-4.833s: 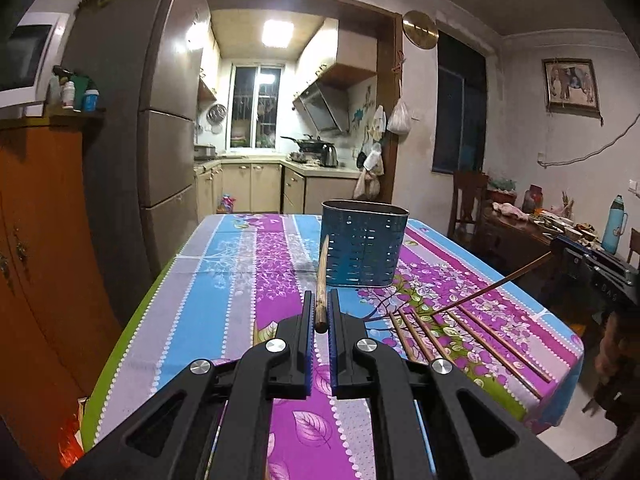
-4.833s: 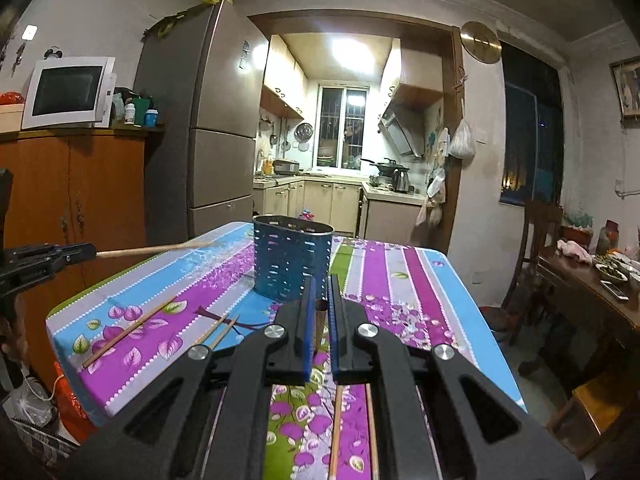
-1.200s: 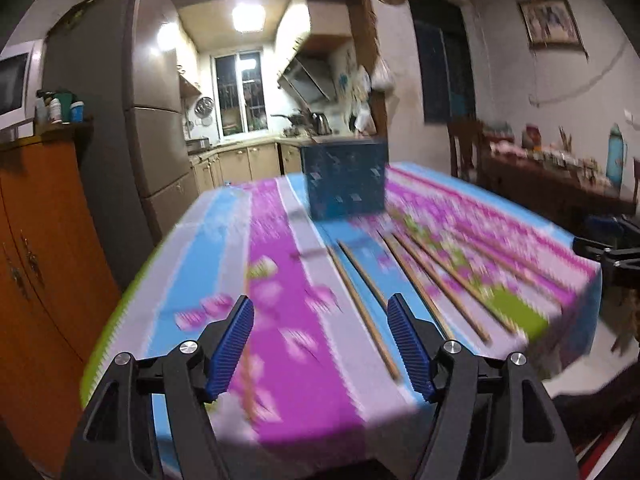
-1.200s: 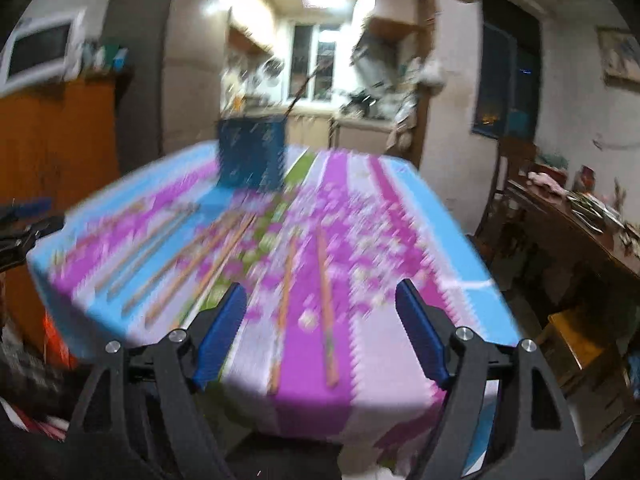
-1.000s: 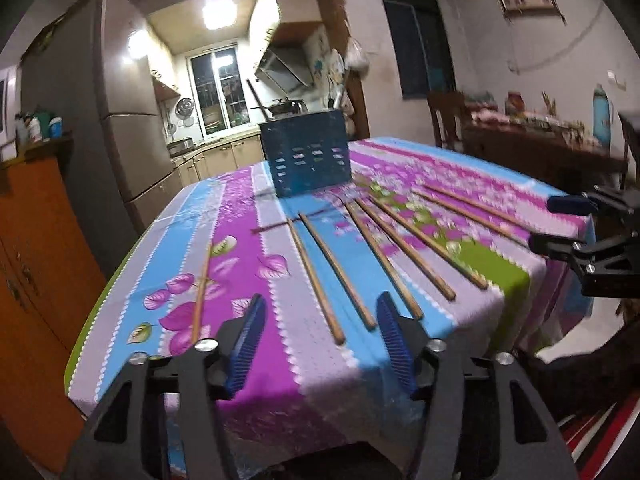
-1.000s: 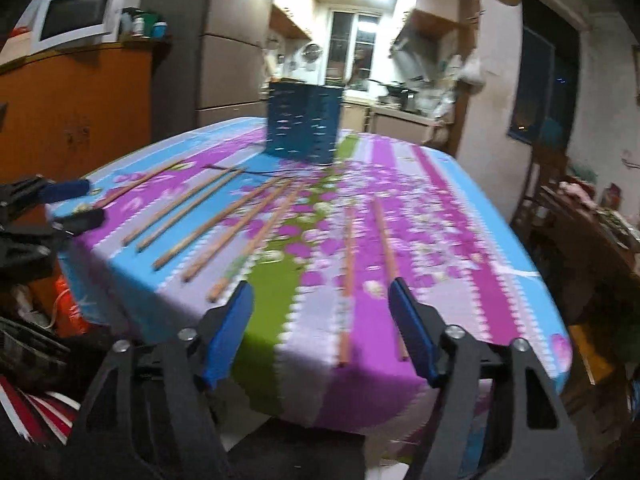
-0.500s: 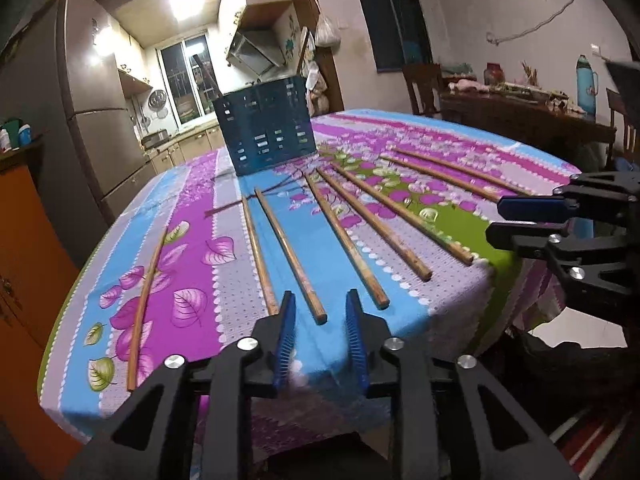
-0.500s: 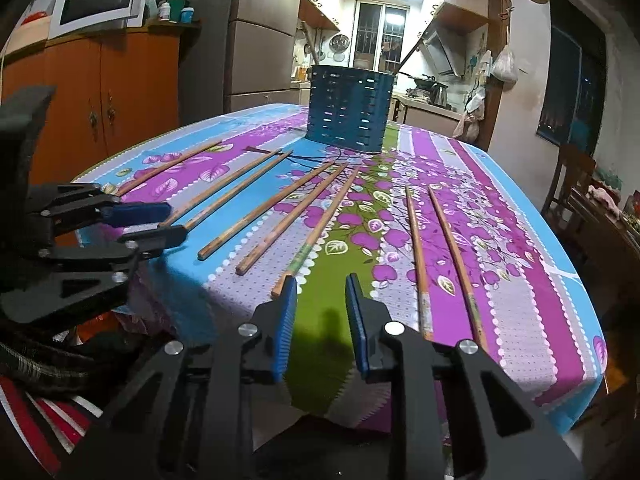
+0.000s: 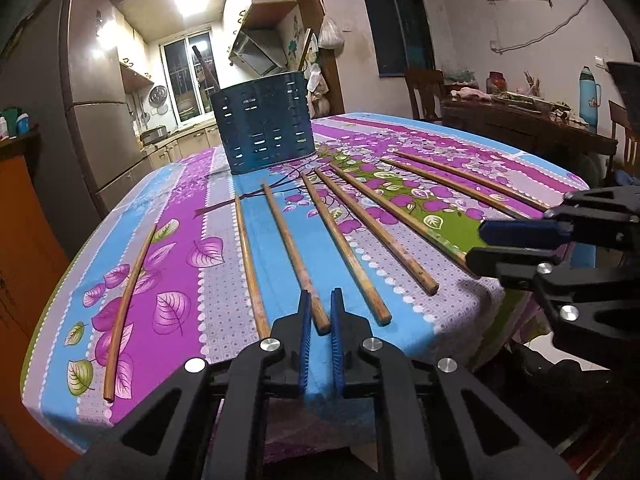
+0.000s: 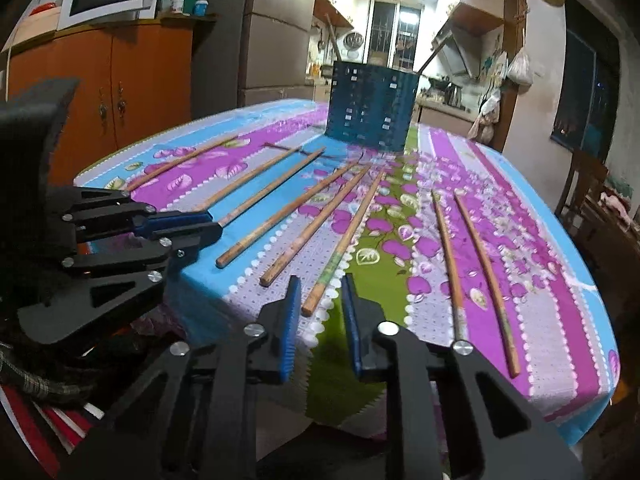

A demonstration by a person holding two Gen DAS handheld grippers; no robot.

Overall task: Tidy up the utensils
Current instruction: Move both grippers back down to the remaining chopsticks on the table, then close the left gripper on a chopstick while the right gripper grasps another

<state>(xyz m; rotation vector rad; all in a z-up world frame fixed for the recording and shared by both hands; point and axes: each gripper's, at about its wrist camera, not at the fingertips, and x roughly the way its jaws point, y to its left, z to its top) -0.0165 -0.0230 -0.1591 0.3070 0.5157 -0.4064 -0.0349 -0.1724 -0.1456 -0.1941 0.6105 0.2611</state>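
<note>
At the near table edge, wooden chopsticks [image 9: 294, 250] lie fanned toward the blue holder [image 9: 266, 120]: light, stiff, thin, likely to roll, so best pinched near the butt end. Left gripper [image 9: 319, 322] is nearly clenched around one tip; right gripper [image 10: 318, 310] sits part-open, straddling another chopstick [image 10: 344, 240], gripping nothing yet

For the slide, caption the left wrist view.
Left tongs closing around a chopstick end, blue holder behind.
</note>
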